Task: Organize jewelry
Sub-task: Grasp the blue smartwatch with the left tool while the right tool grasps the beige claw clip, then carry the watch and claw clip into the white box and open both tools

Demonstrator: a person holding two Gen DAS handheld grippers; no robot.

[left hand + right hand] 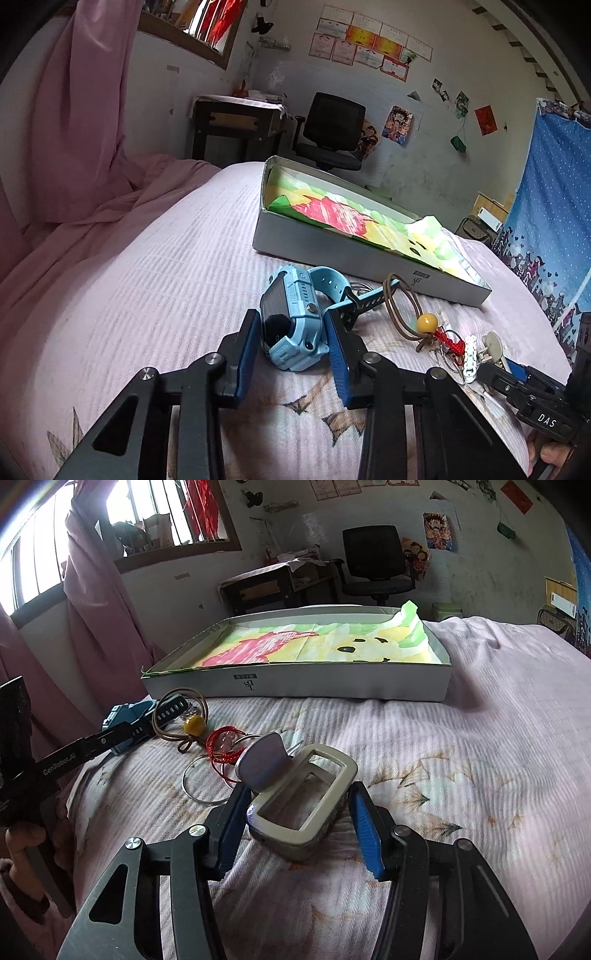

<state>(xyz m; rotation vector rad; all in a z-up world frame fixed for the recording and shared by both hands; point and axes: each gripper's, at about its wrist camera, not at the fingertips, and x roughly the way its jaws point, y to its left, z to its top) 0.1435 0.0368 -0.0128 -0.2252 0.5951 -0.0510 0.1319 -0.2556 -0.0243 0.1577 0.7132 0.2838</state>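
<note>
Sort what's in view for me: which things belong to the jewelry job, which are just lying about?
Job: light blue plastic smartwatch; grey rectangular hair clip; brown cord loop with yellow bead; shallow grey cardboard box; left gripper; right gripper.

Lying about: black office chair; pink curtain.

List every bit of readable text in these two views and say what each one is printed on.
"DAS": white letters on the right claw's black body.
"GenRobot.AI": white letters on the left claw's black arm.
"DS" monogram, seen upside down: on the label on the white box; the small line beside it is too small to read.
Certificates and posters on the wall: print too blurred to read.
</note>
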